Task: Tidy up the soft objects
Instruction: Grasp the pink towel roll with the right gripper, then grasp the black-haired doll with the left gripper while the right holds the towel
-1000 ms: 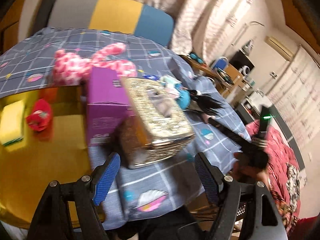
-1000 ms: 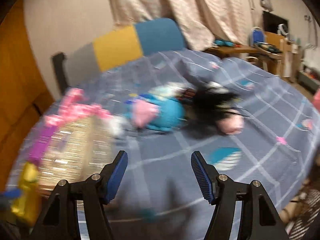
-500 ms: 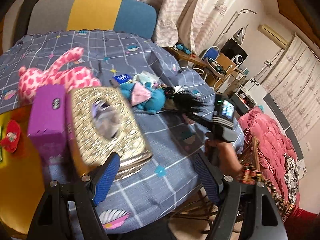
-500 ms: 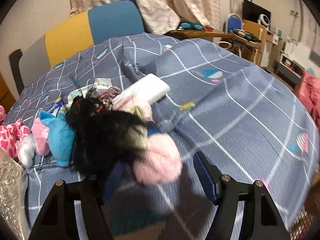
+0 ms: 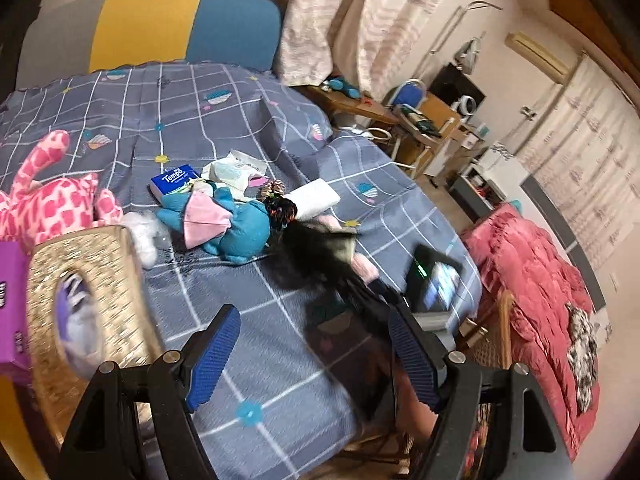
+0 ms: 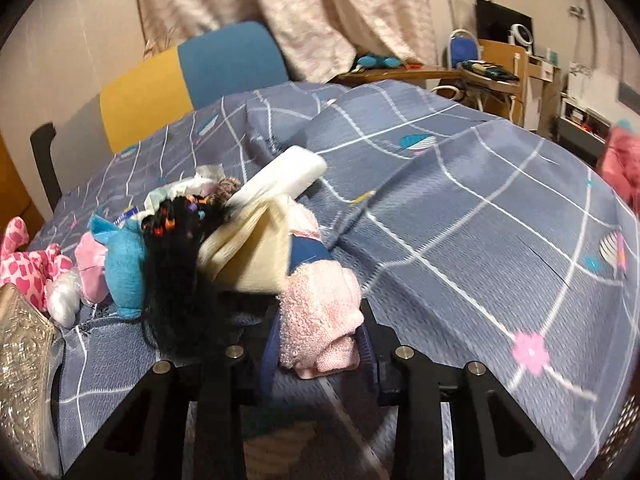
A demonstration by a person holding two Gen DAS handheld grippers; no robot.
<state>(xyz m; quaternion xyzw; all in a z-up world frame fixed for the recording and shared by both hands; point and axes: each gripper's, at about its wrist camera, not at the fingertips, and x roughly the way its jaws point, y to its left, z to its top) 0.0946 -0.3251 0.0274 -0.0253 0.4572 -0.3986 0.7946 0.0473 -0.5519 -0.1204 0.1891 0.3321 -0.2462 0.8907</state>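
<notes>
Where the pink terry foot [image 6: 318,312] of the rag doll [image 6: 248,248] sits between the blue pads, the right gripper [image 6: 320,344] has just been closing and now pinches it, the doll's black braided hair [image 6: 176,264] spilling to the left over the cloth. Just beside the doll lie a blue plush toy [image 5: 228,224] with a pink ear, a white pack [image 5: 316,200] and a blue tissue packet [image 5: 174,179]; farther left sprawls a pink spotted plush [image 5: 52,208], next to a glittery gold tissue box [image 5: 80,304] and a purple carton [image 5: 12,304] cut off at the edge. All of it rests on a grey-blue checked cloth [image 6: 460,208] draped over the table. Behind stand a chair back in grey, yellow and blue [image 5: 160,24], pale curtains [image 5: 360,20], and a cluttered desk [image 6: 500,72]; a red quilt [image 5: 536,288] lies to the right. The left gripper [image 5: 316,356] hangs over the cloth with its jaws spread and nothing between them. From its side the doll's body blurs into a dark smear, and the right gripper's device mostly hides the hand behind it.
</notes>
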